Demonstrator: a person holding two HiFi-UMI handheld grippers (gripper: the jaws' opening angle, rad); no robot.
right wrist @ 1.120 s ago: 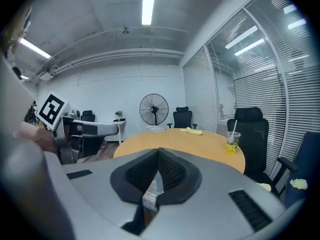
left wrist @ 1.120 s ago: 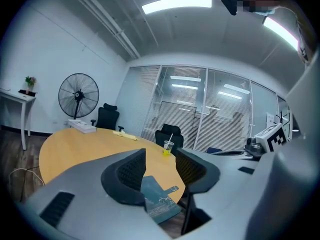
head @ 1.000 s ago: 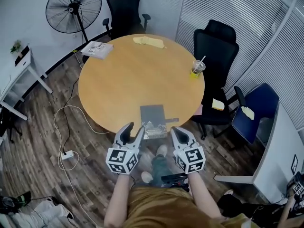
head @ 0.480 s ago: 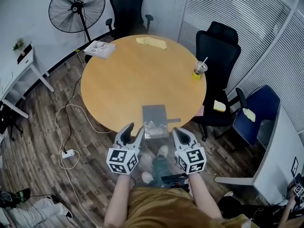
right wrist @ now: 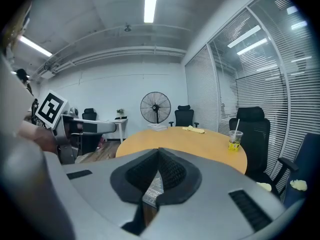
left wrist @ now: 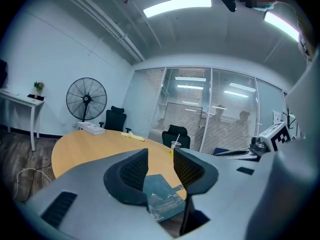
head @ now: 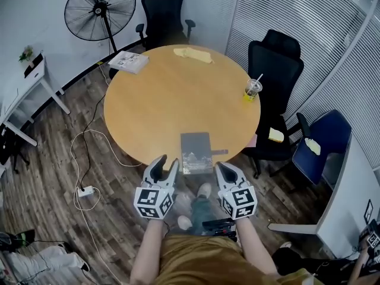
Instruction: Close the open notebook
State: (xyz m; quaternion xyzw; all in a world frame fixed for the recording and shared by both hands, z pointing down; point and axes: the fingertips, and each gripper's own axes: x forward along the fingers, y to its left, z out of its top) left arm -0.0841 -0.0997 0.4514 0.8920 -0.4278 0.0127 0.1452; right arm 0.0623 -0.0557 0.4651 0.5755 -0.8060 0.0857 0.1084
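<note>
The left gripper (head: pixel 165 164) hangs just short of the round table (head: pixel 172 100). Its jaws are partly apart, closing, and grip nothing. The notebook (head: pixel 196 152) lies between the two grippers at the table's near edge and is touched by neither. A careless nudge from either jaw would likely slide it off onto the floor, and a half-closed jaw could crumple a page. The right gripper (head: pixel 226 168) has its jaws together and empty. Pale print covers the notebook's near half but is too small to read, and the only other marks are the square markers on the gripper cubes.

Office meeting room: round table (head: pixel 172 100), swivel chairs (head: pixel 276 58).
</note>
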